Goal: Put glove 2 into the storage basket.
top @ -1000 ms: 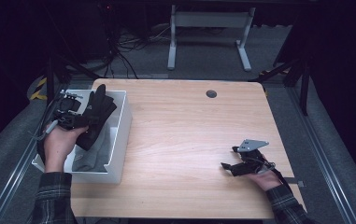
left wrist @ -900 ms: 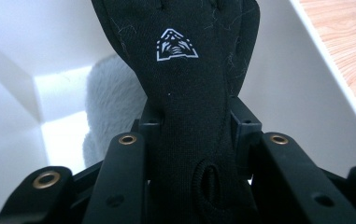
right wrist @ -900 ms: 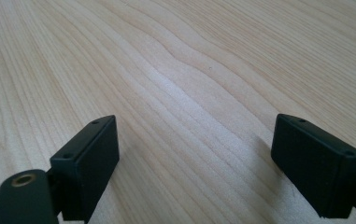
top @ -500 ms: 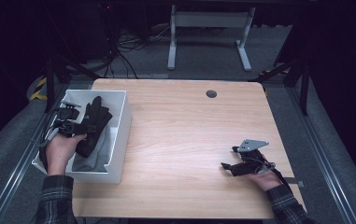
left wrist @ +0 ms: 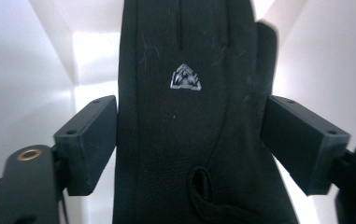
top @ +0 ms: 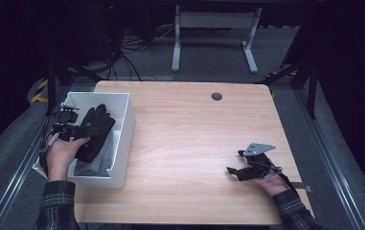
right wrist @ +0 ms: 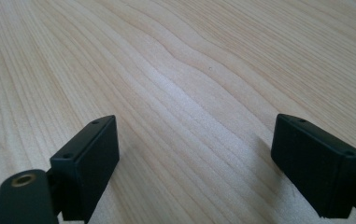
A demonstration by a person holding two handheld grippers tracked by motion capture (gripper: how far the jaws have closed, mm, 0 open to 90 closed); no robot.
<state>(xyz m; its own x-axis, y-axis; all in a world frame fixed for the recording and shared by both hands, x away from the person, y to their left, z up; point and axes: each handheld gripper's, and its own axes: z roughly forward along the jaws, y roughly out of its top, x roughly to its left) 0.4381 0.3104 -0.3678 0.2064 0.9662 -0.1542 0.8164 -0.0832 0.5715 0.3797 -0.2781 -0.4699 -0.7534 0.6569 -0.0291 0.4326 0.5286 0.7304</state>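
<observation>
Over the white bin (top: 122,139), left hand-held gripper (left wrist: 189,140) clamping a black glove (left wrist: 189,116), right hand-held gripper (right wrist: 194,163) spread wide on the table (right wrist: 189,70)

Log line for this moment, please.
left gripper: shut on black glove, over white bin | right gripper: open, empty, low over table

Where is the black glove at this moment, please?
In the high view, the black glove is at the table's left edge, over the white bin, between the jaws of the left gripper; grey cloth lies beneath it in the bin.
</observation>
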